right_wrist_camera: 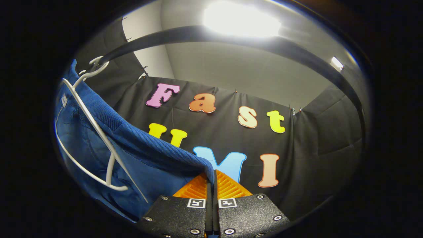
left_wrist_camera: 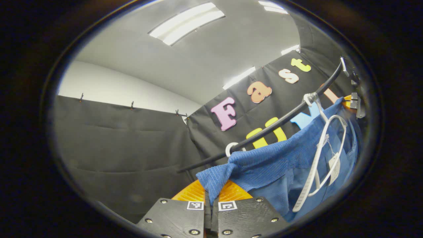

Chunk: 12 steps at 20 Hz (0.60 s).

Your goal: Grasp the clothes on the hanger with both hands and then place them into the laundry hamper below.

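Both grippers clamped on the blue garment (left_wrist_camera: 281,162): left gripper (left_wrist_camera: 211,195) pinches one end of the ribbed waistband, right gripper (right_wrist_camera: 211,181) the other end, w/ cloth stretched between them under the black rail (left_wrist_camera: 284,119). Garment hangs on the white hanger (left_wrist_camera: 319,165), hooked over the rail. Risks, imo: hanger snags & comes along w/ the cloth; thin edge grip slips under pull. Hamper below can't be judged from here.
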{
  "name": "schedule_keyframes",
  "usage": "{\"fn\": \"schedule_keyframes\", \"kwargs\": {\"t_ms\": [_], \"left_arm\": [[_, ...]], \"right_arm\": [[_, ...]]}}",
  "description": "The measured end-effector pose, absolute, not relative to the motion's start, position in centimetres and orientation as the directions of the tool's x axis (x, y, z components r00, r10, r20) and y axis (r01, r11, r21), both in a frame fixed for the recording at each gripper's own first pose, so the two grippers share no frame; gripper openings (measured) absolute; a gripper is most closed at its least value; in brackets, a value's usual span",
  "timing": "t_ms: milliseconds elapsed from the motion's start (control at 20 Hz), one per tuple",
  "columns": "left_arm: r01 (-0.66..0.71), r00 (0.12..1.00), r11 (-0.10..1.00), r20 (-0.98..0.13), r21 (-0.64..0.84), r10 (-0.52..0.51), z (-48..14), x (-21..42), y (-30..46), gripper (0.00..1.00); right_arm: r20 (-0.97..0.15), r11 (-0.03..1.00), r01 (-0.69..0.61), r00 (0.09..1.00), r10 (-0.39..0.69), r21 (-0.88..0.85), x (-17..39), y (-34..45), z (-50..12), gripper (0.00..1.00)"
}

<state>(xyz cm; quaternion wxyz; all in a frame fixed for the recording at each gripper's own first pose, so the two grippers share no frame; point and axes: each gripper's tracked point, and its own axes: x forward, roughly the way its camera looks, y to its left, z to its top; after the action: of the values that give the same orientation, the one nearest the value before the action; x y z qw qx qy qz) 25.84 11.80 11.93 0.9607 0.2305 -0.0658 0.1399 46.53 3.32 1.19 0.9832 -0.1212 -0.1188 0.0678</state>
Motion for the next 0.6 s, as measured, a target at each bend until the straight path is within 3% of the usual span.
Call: {"fn": "schedule_keyframes", "kwargs": {"t_ms": [200, 600], "left_arm": [[-0.239, 0.971, 0.888, 0.080, 0.394, 0.226, 6.3, 26.8, 11.0, 0.00], [-0.202, 0.975, 0.908, -0.008, 0.366, 0.220, 0.5, 27.0, 9.6, 0.01]], "right_arm": [[0.118, 0.959, -0.115, 0.982, 0.150, -0.260, 47.3, 2.8, -2.6, 0.00], [0.009, 0.951, -0.149, 0.988, 0.157, -0.272, 45.7, 1.8, -7.2, 0.00]]}}
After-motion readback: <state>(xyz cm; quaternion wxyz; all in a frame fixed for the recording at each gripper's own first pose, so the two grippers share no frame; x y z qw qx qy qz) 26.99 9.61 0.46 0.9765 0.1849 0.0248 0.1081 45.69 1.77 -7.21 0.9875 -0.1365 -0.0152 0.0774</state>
